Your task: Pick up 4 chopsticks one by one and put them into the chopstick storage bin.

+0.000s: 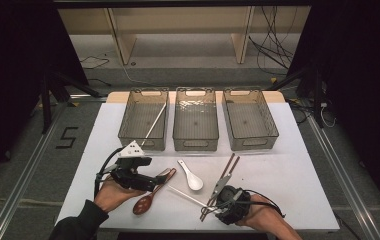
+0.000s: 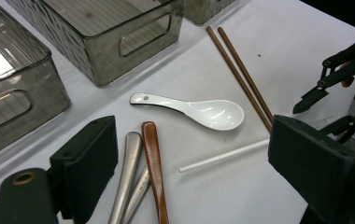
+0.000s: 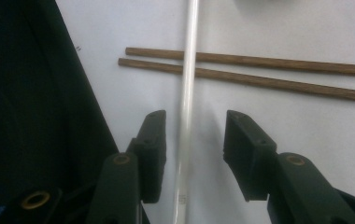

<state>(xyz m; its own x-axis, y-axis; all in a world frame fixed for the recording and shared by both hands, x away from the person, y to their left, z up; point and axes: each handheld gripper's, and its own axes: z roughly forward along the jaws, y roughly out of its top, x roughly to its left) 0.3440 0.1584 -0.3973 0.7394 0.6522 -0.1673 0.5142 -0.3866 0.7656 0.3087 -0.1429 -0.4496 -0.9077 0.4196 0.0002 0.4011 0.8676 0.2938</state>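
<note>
Right gripper [image 3: 194,140] low over the white table [image 1: 288,180] near its front edge — the white chopstick [image 3: 188,93] runs lengthwise between its jaws, nearer the left pad, with a gap on each side; jaws apart, not clamped. The chopstick crosses over two brown chopsticks [image 3: 278,70]. Left gripper [image 2: 192,154] — jaws wide apart above the spoon handles [image 2: 140,172], beside the white spoon [image 2: 203,112].

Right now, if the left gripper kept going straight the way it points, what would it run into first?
Likely the wooden spoon's handle and the metal handles beside it, lying between the left gripper's open jaws. Beyond them lies the white ceramic spoon. Depth is hard to judge.
</note>
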